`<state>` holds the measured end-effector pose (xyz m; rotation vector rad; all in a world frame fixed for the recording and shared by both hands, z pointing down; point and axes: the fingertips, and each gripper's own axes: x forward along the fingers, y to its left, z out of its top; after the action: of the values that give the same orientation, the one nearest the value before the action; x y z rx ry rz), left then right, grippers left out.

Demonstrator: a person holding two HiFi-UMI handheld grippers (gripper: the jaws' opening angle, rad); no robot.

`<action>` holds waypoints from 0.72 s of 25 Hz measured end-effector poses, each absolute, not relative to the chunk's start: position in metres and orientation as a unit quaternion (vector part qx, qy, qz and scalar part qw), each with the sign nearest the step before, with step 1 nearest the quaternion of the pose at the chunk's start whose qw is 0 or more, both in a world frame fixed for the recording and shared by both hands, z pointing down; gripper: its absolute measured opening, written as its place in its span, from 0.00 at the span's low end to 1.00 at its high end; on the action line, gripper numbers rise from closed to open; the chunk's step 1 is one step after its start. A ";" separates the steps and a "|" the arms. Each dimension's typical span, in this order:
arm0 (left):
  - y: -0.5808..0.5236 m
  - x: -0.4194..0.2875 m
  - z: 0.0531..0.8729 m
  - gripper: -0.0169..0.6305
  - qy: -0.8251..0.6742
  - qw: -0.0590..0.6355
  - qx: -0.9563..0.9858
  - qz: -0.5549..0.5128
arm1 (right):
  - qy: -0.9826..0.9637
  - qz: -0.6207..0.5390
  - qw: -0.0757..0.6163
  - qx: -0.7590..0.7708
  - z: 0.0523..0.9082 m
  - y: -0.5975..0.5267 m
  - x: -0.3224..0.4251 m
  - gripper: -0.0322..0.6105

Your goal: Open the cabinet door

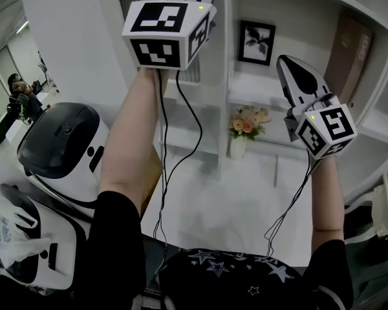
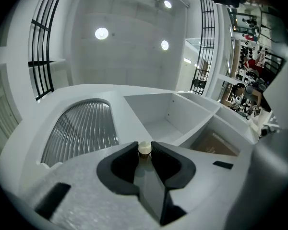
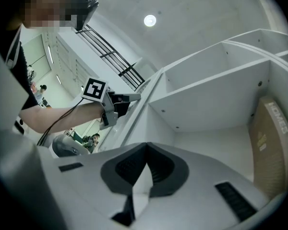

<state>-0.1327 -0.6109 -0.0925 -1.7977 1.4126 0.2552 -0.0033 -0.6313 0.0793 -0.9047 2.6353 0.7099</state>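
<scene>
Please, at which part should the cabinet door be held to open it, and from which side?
Grip the small round knob on the cabinet door, coming straight at the door's face with one jaw on each side. It stands out from the flat front, the only graspable part visible. The left gripper clamps it so.

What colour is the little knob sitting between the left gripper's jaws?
Cream, almost off-white; the knob shows best in the left gripper view.

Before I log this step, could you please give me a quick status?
Left gripper shut on knob. Right gripper shut, empty, by the shelves. Door looks closed. Nothing seen in its way.
</scene>
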 end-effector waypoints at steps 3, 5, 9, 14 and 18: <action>-0.601 -0.136 -0.093 0.16 0.553 0.398 -0.724 0.108 | 0.912 0.239 0.138 -0.304 0.078 -0.631 -0.005 0.06; -0.595 -0.135 -0.094 0.16 0.551 0.393 -0.728 0.113 | 0.914 0.236 0.141 -0.299 0.076 -0.630 -0.007 0.06; -0.583 -0.137 -0.092 0.16 0.545 0.388 -0.734 0.115 | 0.917 0.237 0.145 -0.287 0.072 -0.619 -0.017 0.06; -0.559 -0.144 -0.092 0.16 0.531 0.381 -0.744 0.140 | 0.923 0.233 0.132 -0.276 0.079 -0.600 -0.033 0.06; -0.542 -0.149 -0.090 0.16 0.513 0.377 -0.757 0.147 | 0.918 0.248 0.114 -0.287 0.079 -0.581 -0.041 0.06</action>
<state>-0.1486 -0.5418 -0.0899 -1.9353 1.3124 0.3747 -0.0405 -0.5810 0.0786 -0.8411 2.6918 0.7280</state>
